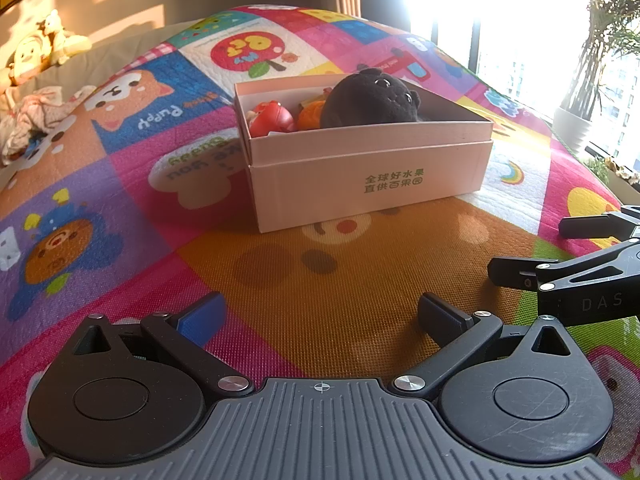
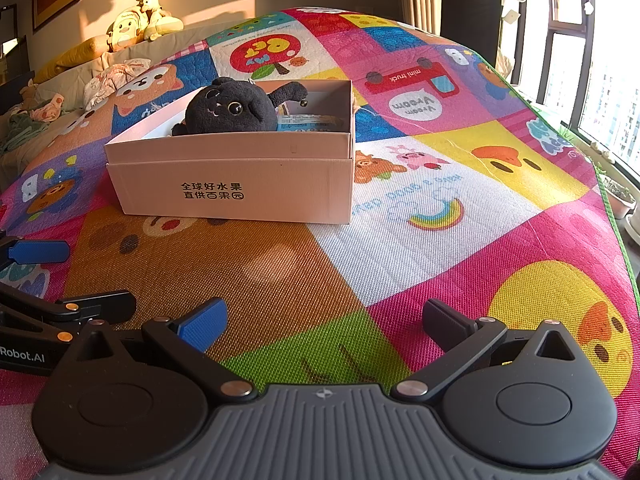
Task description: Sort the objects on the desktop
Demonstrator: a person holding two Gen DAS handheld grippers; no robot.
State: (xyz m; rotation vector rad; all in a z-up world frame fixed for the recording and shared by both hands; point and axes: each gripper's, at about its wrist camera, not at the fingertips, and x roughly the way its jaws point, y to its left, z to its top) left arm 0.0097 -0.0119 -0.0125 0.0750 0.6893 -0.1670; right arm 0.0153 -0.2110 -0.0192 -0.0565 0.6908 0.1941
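Both claws are empty with the jaws spread wide: the left claw point(image 1: 320, 312) and the right claw point(image 2: 324, 320) sit low over the play mat point(image 1: 340, 288), side by side, each one peeking into the other's view.

The pink cardboard box point(image 1: 360, 176) is up around 12 o'clock from the left claw and more like 11 o'clock from the right one. It's already loaded: a black plush cat point(image 2: 232, 110) fills most of it, with a glossy red toy point(image 1: 272, 118) and something orange point(image 1: 312, 116) tucked in at the left end. I can't see any loose items left on the mat, so my guess is the sorting is about done, or it's just a pause.

If another item goes in, I'd come over the rim from above and drop it in the free corner, not shove the plush aside.

Materials: the mat is a woven, grippy-looking weave with bright cartoon patches. The box is thin matte card with crisp edges, nested in its lid, so it'd probably slide if bumped. The cat is soft, fuzzy and squashy.
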